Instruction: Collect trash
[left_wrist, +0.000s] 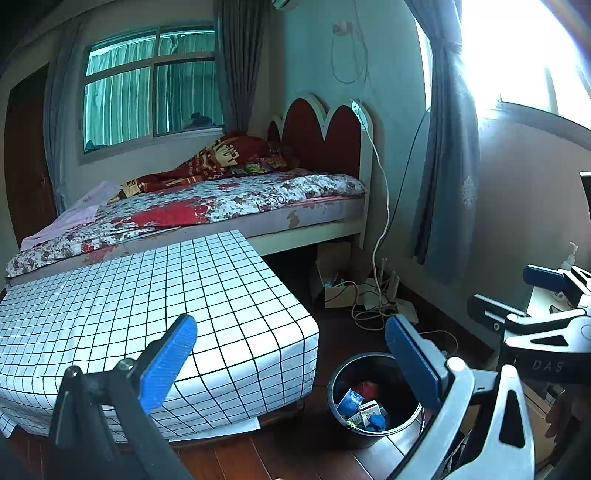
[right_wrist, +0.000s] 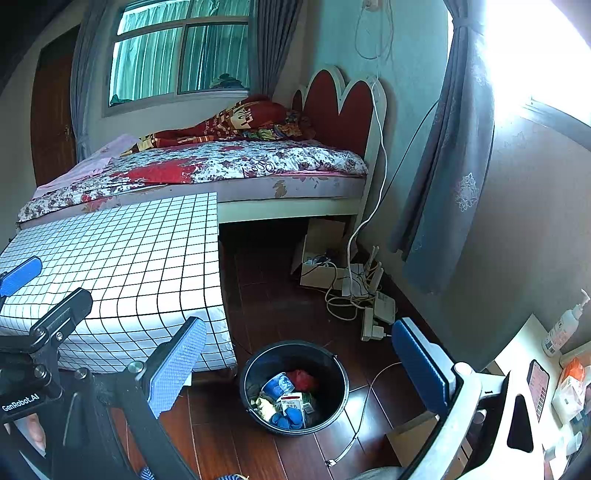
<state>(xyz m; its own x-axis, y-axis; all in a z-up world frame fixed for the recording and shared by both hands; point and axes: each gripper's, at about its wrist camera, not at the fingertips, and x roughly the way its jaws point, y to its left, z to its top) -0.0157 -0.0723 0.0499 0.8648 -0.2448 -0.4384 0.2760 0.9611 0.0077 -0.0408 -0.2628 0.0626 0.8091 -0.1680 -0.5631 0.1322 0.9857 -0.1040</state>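
A black round bin (left_wrist: 340, 373) (right_wrist: 334, 363) stands on the dark wood floor beside the checked table. Inside it lie a blue cup (right_wrist: 277, 386), a small carton (right_wrist: 293, 403), something red (right_wrist: 303, 379) and crumpled blue pieces (right_wrist: 288, 420). My left gripper (left_wrist: 291, 354) hovers open above the table corner and the bin, nothing between its blue pads (left_wrist: 168, 363). My right gripper (right_wrist: 299, 358) also hangs open over the bin, empty. The right gripper (left_wrist: 546, 295) shows at the right edge of the left wrist view, and the left gripper's blue pad (right_wrist: 20, 275) at the far left of the right wrist view.
A low table under a white checked cloth (left_wrist: 147, 302) (right_wrist: 129, 266) stands left of the bin. Behind it is a bed (left_wrist: 207, 206). A cardboard box, cables and power strips (right_wrist: 354, 295) lie by the wall. At the right, a desk holds a phone (right_wrist: 538, 384) and a pump bottle (right_wrist: 563, 328).
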